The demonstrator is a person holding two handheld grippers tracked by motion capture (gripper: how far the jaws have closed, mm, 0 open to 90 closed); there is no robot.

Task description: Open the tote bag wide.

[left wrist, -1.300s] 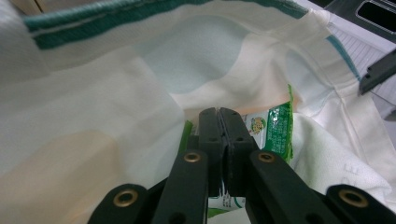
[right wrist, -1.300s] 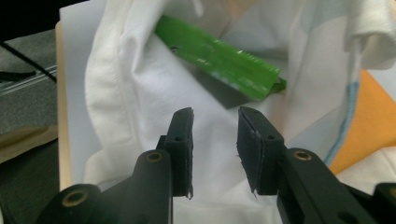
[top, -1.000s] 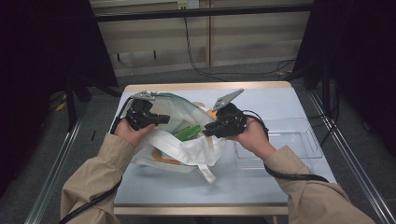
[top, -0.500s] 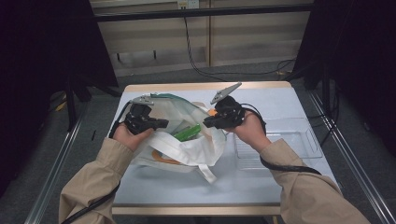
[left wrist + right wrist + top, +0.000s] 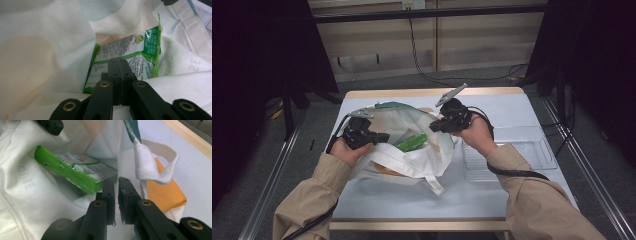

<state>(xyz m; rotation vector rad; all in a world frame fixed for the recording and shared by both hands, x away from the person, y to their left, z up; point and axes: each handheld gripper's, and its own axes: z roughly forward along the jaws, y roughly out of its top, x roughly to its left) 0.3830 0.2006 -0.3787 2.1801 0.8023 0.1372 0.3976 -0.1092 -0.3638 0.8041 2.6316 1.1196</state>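
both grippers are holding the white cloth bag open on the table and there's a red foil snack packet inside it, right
Not quite: the foil snack packet inside the white cloth bag is green, not red, as the right gripper view shows. The left gripper and right gripper do hold the bag's mouth apart on the table.

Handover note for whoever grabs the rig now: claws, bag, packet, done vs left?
Left claw: shut, pinching the near rim of the white tote bag, holding it open.
Right claw: jaws just been closing, nearly shut at the bag's far rim; whether they pinch cloth is unclear.
Green snack packet: inside the open bag.
Clear tray: right of the bag.
Done: bag held open, packet in.
Left: probably settle the packet and let go.
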